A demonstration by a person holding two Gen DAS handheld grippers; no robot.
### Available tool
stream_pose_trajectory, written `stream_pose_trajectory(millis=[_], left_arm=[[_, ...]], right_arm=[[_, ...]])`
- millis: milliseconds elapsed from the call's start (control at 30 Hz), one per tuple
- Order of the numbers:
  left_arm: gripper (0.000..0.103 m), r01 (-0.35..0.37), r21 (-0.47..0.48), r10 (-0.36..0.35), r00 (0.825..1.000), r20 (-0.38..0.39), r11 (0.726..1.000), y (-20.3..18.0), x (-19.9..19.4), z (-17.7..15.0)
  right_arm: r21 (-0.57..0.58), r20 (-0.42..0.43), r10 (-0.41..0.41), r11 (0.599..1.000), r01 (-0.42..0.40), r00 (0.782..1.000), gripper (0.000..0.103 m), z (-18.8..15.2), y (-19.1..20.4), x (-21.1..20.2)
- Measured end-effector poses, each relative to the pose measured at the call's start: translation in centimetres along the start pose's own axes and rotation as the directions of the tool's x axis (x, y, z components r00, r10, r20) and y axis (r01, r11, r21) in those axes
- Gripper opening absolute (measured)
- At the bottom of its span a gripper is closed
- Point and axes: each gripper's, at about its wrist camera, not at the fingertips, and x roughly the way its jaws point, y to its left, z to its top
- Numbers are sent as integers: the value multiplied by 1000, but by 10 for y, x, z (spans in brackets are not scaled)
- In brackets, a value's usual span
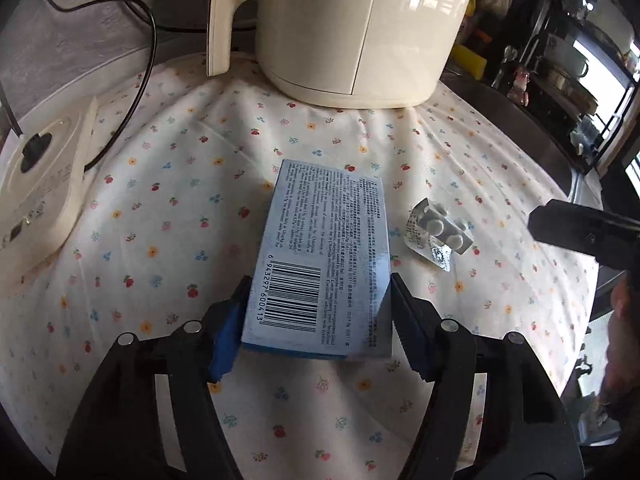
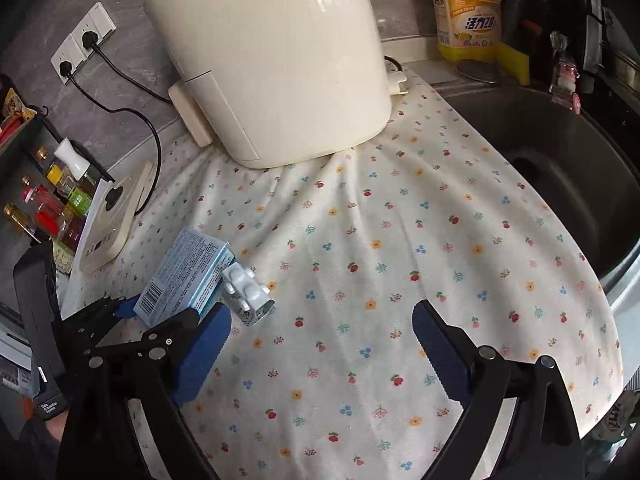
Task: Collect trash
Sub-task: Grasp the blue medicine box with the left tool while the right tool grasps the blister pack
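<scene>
A light blue medicine box [image 1: 324, 264] with a barcode lies on the floral cloth [image 1: 192, 184]. My left gripper [image 1: 320, 300] is shut on its near end, one blue pad on each side. The box also shows in the right wrist view [image 2: 184, 280], with the left gripper [image 2: 160, 320] around it. A crumpled silver blister pack [image 1: 438, 234] with white pills lies just right of the box; it also shows in the right wrist view [image 2: 248, 292]. My right gripper [image 2: 320, 344] is open and empty above the cloth, to the right of the blister pack.
A cream air fryer [image 1: 340, 28] stands at the back of the cloth. A power strip [image 1: 44, 184] with a black cord lies at the left. A dark sink [image 2: 560, 168] is at the right, with a yellow detergent bottle [image 2: 468, 12] behind it. A rack of small bottles [image 2: 48, 200] stands at far left.
</scene>
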Motion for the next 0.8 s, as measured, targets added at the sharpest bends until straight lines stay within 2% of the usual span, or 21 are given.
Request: stream_pose_trajectory(millis=[100,233,367,400,433,500,567,800], left_arm=[[66,-44,-13,44,998,34,999,13,-15,0],[66,-66,-127,75,995,63,990,52,-38,-10],[66,-112,-199,129,989,75,973,81,-57,-28],[66,-126,-212,145,986,77,969,86,-62,-33],[66,-136,-224,158,984,83,965,91,-68,-37],[66,-150,-257,181,978,99,955,99,-80,-46],[66,-153,-293,194,974,115,944,104,-92,-56],[66,-156,-320,217,963,163,934,86,-120,-78]], right_arm=[[-39,-15,28,999,-29,999,89,5,18,12],[-117,-38,46,992,-50,998,87,10,46,31],[-198,-38,-21,980,13,999,87,7,64,50],[-203,-51,-30,979,19,998,74,6,66,56],[-199,-83,-20,980,3,996,44,4,68,63],[-234,-71,-47,972,29,996,40,2,75,61],[-239,-74,7,971,-25,997,39,3,83,54],[-290,-19,34,956,-38,999,39,-8,101,19]])
